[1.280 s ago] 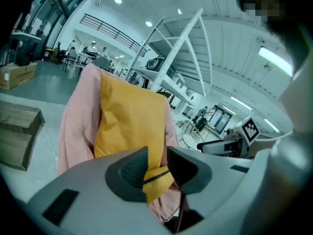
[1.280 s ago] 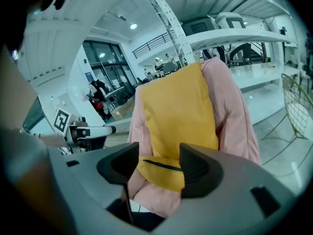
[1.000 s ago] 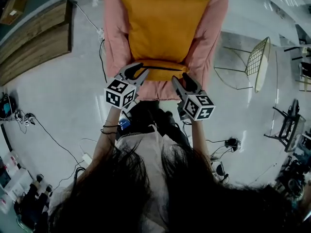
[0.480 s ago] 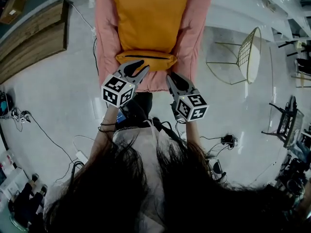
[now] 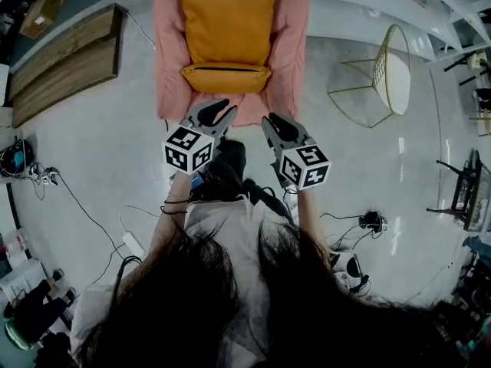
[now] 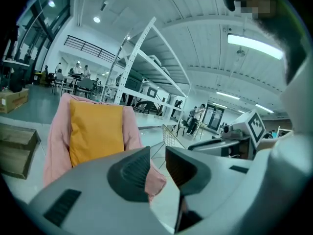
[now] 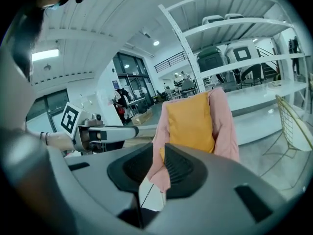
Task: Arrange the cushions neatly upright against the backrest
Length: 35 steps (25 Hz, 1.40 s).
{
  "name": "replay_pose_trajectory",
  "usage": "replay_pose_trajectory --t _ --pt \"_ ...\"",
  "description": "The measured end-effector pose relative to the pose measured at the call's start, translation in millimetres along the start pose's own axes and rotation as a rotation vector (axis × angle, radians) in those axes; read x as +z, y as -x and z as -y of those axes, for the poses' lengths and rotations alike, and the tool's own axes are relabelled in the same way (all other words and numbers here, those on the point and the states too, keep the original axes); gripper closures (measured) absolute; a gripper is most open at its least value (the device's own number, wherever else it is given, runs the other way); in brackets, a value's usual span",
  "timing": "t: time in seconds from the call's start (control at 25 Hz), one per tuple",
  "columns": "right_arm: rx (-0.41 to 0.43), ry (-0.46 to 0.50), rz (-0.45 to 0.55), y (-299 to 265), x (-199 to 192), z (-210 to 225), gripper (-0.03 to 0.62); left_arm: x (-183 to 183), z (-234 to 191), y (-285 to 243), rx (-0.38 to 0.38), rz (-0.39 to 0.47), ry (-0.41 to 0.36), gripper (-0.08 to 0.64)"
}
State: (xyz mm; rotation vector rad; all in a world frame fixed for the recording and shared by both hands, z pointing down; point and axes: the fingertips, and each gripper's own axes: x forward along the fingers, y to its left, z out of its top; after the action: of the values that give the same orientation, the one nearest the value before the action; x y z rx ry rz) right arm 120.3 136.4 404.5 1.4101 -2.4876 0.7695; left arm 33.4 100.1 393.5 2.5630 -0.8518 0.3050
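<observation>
Near the pink chair [image 5: 170, 60], short of its front edge, left gripper [image 5: 220, 106] and right gripper [image 5: 274, 121] are closing on nothing.

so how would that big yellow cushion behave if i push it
Probably soft and floppy, and light for its size: the big yellow cushion looks plump, with rounded edges. Leaning on the pink chair's backrest, it may slump or tip forward if nudged.
</observation>
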Motion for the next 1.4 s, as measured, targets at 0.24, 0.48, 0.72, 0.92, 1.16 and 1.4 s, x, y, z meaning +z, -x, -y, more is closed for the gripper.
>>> replay_pose_trajectory --t 0.24,0.48,0.72,0.92,1.16,1.4 --pt "0.056 0.033 0.033 49 -19 -27 0.509 -12 55 32 0.037 0.017 -0.033 0.453" --pt "0.117 0.019 0.049 68 -36 -64 0.509 -24 87 75 0.075 0.008 -0.055 0.453" --pt "0.164 0.025 0.040 68 -47 -98 0.509 -36 88 108 0.116 -0.004 -0.053 0.453" --pt "0.160 0.019 0.031 68 -52 -109 0.509 -49 88 125 0.133 -0.020 -0.044 0.453" --pt "0.137 0.017 0.015 54 -57 -135 0.509 -61 66 156 0.132 -0.036 -0.027 0.453" --pt "0.089 -0.003 0.030 36 -60 -170 0.509 -71 44 186 0.097 -0.075 -0.053 0.453"
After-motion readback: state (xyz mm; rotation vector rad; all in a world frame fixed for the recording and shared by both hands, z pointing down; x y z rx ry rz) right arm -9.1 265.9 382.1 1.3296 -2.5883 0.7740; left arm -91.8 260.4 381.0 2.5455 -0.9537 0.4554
